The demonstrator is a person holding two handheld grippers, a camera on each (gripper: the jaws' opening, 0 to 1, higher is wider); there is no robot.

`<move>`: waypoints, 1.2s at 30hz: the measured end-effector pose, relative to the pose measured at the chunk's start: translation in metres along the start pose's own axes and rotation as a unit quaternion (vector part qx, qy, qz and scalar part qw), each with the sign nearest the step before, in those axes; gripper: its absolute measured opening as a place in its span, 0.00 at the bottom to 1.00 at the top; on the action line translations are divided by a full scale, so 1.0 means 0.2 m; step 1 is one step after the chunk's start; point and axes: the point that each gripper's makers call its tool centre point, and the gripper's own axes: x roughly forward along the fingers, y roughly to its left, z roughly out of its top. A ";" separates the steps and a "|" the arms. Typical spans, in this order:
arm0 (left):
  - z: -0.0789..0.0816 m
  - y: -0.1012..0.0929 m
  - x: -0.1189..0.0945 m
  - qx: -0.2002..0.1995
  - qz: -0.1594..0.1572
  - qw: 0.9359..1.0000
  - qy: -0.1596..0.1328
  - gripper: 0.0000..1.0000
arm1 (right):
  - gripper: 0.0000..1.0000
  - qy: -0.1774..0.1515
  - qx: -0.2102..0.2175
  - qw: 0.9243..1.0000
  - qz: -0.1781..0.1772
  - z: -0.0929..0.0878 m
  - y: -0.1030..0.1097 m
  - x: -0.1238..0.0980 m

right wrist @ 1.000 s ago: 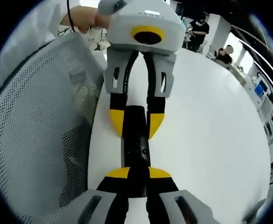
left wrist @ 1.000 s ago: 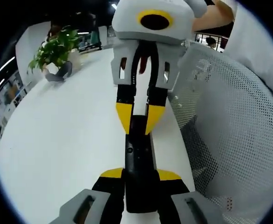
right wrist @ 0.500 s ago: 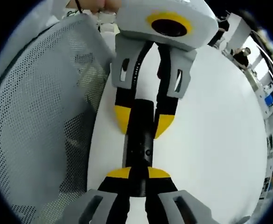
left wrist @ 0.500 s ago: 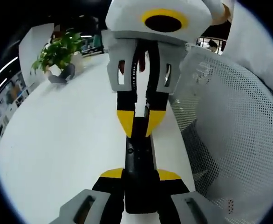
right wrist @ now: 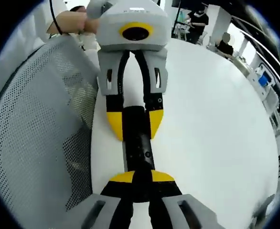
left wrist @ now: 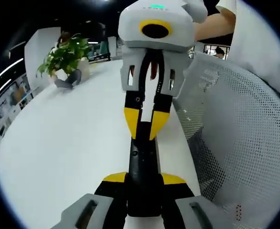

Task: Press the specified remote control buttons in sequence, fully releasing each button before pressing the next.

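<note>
Black remote control (left wrist: pixel 143 176): left gripper (left wrist: pixel 144 179) and right gripper (right wrist: pixel 140 177) both clamping opposite ends, steadying it over white table (left wrist: pixel 63 143) for pressing.

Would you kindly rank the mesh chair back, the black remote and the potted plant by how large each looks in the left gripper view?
1. Mesh chair back, by far the largest.
2. Black remote.
3. Potted plant, smallest as seen, though it stands at the table's far end, so distance shrinks it; its true size against the remote is unsure.
</note>
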 end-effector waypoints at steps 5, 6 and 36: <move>0.00 0.00 0.00 0.000 -0.002 1.000 -0.003 0.24 | 0.08 -0.012 -0.008 1.000 -0.005 0.01 0.00 0.00; 0.00 0.00 0.00 -0.002 -0.003 1.000 -0.006 0.24 | 0.08 -0.007 -0.008 1.000 -0.002 0.02 0.00 0.00; 0.01 0.00 0.00 -0.011 0.001 1.000 -0.028 0.24 | 0.04 -0.001 0.015 1.000 0.002 0.03 0.00 0.02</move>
